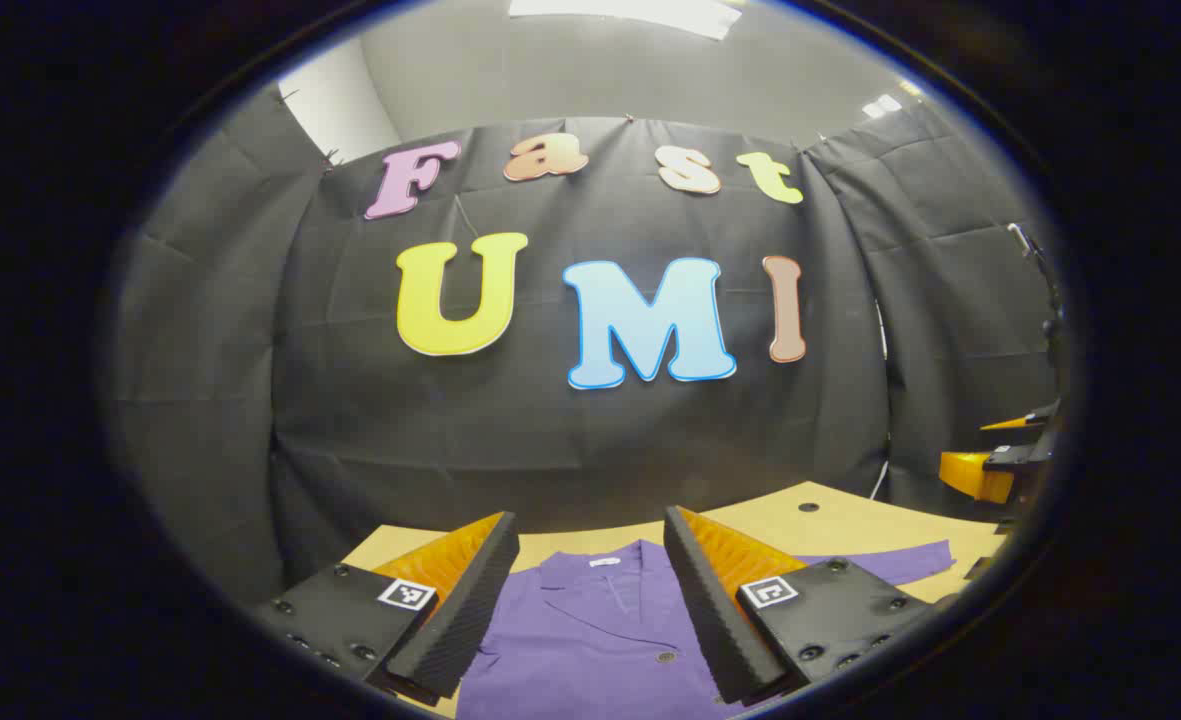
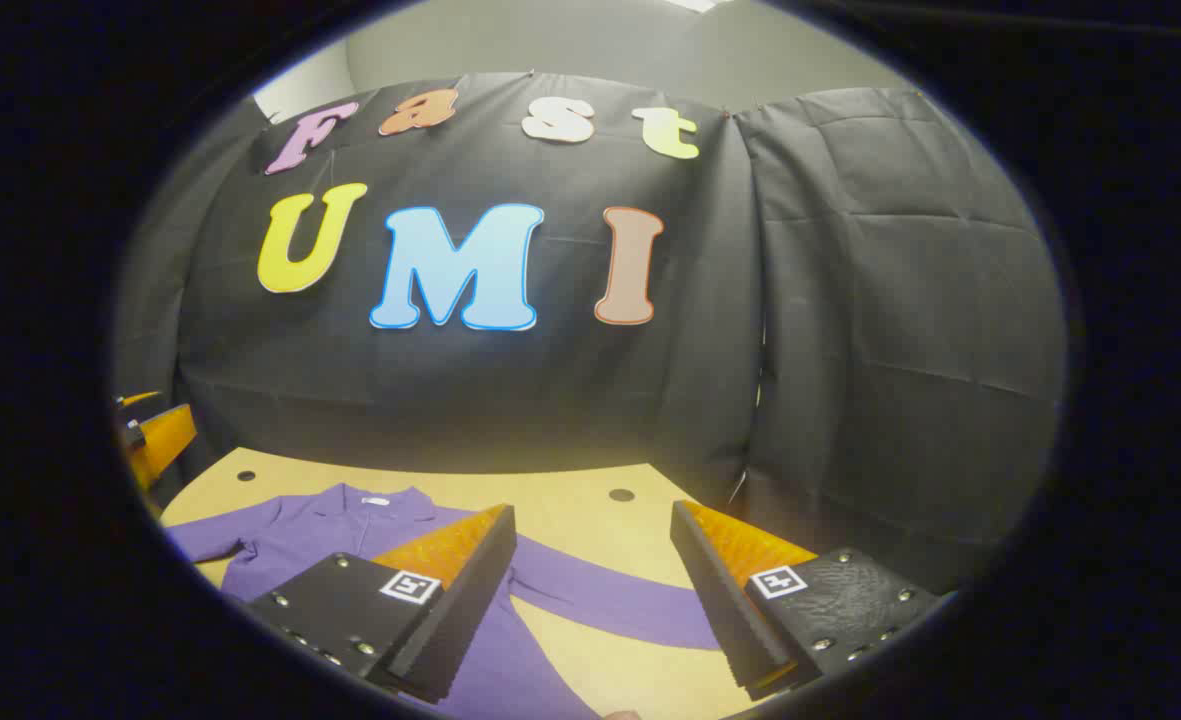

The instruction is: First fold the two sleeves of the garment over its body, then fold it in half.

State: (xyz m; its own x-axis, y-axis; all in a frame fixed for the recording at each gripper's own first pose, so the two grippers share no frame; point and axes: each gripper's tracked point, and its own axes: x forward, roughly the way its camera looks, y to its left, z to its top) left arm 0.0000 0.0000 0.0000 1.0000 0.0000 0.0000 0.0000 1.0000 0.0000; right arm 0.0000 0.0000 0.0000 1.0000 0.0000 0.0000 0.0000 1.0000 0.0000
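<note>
Jaws on both tools are standing spread wide and gripping nothing: the left gripper (image 1: 590, 600) is hovering above the collar area of the purple garment (image 1: 590, 640), and the right gripper (image 2: 590, 600) is hanging above the outstretched sleeve (image 2: 610, 595) on its side. The garment is lying flat, front up, on the tan counter (image 2: 550, 490), collar toward the booth's back wall, with a button (image 1: 666, 657) showing on the placket and both sleeves lying spread outward; the other sleeve (image 2: 212, 538) is showing at the left of the right gripper view, so neither of the 2 sleeve folds looks started. In the left gripper view the right tool's orange body (image 1: 980, 472) is showing at the far right edge. Judging by how flat it is lying and the soft creases around the collar, this looks like thin, light woven cloth: limp, not fragile, likely to sag and drag rather than hold shape when lifted. A sensible hold would be a pinch near each sleeve's cuff end, taking only the sleeve layer and not the body beneath, then carrying it low across the chest so the cloth is not bunching. For the final halving, the hem corners or shoulders would be the places to grip, 1 per tool; the hem is lying out of sight below the fingers.
</note>
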